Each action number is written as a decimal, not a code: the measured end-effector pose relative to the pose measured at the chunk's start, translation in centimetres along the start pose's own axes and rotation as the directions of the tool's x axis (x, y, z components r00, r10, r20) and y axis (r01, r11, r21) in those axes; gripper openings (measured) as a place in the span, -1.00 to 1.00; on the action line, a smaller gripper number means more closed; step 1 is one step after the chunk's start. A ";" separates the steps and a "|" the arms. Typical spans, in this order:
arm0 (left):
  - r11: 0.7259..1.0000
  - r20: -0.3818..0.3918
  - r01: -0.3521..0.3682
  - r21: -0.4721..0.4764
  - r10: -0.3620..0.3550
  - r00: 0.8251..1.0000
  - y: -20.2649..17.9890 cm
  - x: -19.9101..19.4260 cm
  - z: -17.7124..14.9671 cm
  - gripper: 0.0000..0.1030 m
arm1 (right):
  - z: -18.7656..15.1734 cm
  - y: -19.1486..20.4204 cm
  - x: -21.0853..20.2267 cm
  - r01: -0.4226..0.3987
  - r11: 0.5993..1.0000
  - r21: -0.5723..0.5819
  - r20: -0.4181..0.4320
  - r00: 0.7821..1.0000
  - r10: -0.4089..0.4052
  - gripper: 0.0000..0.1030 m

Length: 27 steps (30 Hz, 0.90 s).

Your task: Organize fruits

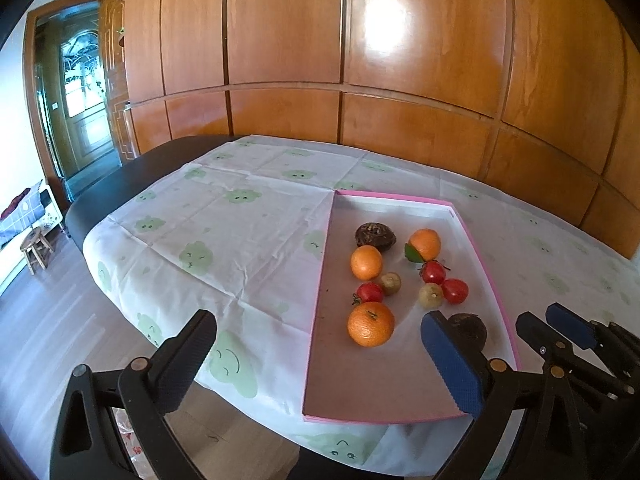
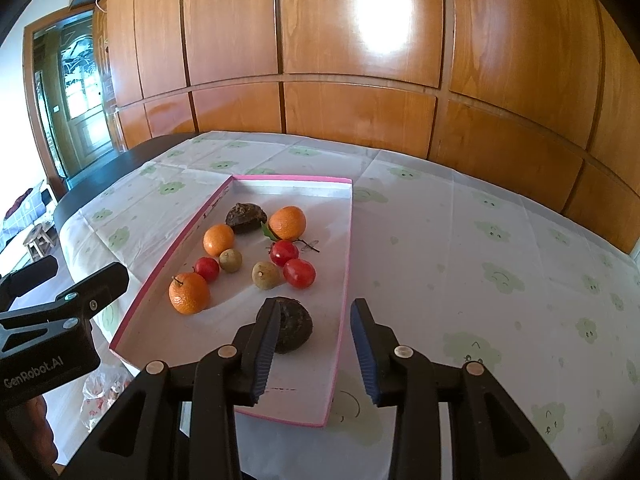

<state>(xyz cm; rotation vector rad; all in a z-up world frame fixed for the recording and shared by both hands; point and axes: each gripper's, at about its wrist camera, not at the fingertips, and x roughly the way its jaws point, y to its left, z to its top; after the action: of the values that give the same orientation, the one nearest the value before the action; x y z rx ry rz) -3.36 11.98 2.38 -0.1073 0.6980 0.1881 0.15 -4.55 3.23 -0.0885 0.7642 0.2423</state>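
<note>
A shallow pink-rimmed tray (image 1: 320,280) (image 2: 347,240) lies on the table and holds the fruit: three oranges (image 1: 370,323) (image 2: 189,293), three red tomatoes (image 1: 455,290) (image 2: 299,273), two small green-brown fruits (image 1: 430,295) (image 2: 265,275) and two dark brown fruits (image 1: 375,236) (image 2: 294,325). My left gripper (image 1: 320,364) is open and empty, above the tray's near left corner. My right gripper (image 2: 316,344) is open and empty, its left finger just in front of the near dark brown fruit. The right gripper also shows in the left wrist view (image 1: 556,326).
The table (image 2: 500,264) carries a white cloth with green smiley prints and stands against a wooden panelled wall (image 1: 360,60). The black table edge (image 1: 120,192) shows at the left. A small wooden stool (image 1: 37,246) and a doorway are on the far left.
</note>
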 end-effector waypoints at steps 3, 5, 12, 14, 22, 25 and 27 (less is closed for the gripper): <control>1.000 0.004 -0.004 -0.007 0.004 1.000 0.1 -0.1 0.1 0.99 | 0.0 0.1 -0.2 0.001 1.000 -0.006 0.008 1.000 -0.001 -0.29; 1.000 0.010 -0.010 -0.007 0.010 1.000 0.1 -0.2 0.1 0.99 | 0.1 0.3 -0.2 0.001 1.000 -0.010 0.012 1.000 -0.001 -0.29; 1.000 0.017 -0.015 -0.014 0.016 1.000 0.3 -0.4 0.2 0.99 | 0.1 0.5 -0.2 0.001 1.000 -0.013 0.012 1.000 -0.001 -0.29; 1.000 0.015 -0.016 -0.017 0.016 1.000 0.4 -0.4 0.2 0.99 | 0.0 0.5 -0.2 0.001 1.000 -0.016 0.013 1.000 -0.001 -0.29; 1.000 0.017 -0.015 -0.015 0.016 1.000 0.3 -0.5 0.2 0.99 | 0.0 0.6 -0.3 0.004 1.000 -0.019 0.016 1.000 -0.004 -0.29; 1.000 0.018 -0.013 -0.013 0.013 1.000 0.3 -0.6 0.1 0.99 | 0.0 0.6 -0.3 0.003 1.000 -0.019 0.016 1.000 -0.003 -0.29; 1.000 0.018 -0.011 -0.011 0.011 1.000 0.3 -0.6 0.2 0.99 | 0.0 0.6 -0.3 0.003 1.000 -0.020 0.017 1.000 -0.003 -0.29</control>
<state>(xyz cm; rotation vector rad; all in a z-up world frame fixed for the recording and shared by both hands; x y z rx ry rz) -3.76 12.23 2.86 -0.1117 0.6795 0.2032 -0.19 -4.05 3.43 -0.1068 0.7448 0.2477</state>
